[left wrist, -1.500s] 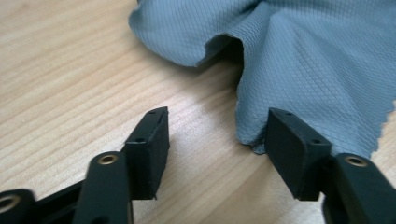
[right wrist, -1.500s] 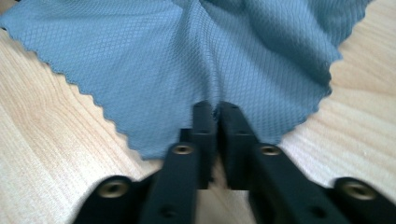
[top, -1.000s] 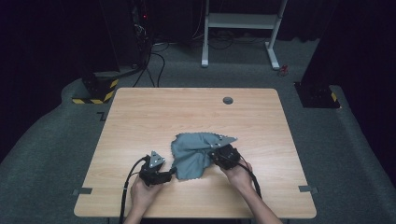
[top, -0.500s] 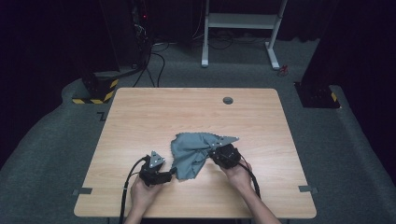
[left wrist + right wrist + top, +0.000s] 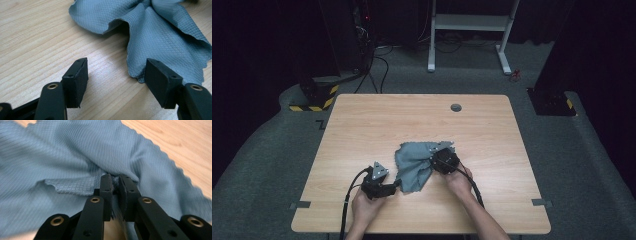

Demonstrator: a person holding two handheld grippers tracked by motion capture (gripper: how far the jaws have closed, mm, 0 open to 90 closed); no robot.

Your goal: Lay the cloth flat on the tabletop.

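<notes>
A grey-blue cloth [image 5: 414, 165] lies crumpled on the wooden table [image 5: 362, 130], a little nearer than its middle. My right gripper [image 5: 433, 159] sits at the cloth's right edge. In the right gripper view a raised fold of the cloth [image 5: 62, 157] is pinched in the narrow gap of that gripper [image 5: 116, 182]; its jaws have just been opening slightly, with the fold still between them. My left gripper [image 5: 396, 186] rests low at the cloth's near left corner. It stands open [image 5: 116, 75], bare wood between the pads, and the cloth's edge [image 5: 160, 37] lies by one fingertip [image 5: 160, 80].
A small dark round grommet [image 5: 456, 107] sits in the table's far side. Beyond the table stand a white desk frame [image 5: 472, 30], a yellow-and-black striped base [image 5: 314, 97] at left and a black stand [image 5: 554, 102] at right.
My right gripper has shifted a little to the left and lower with the cloth, which now bunches more tightly. The left gripper has stayed put.
</notes>
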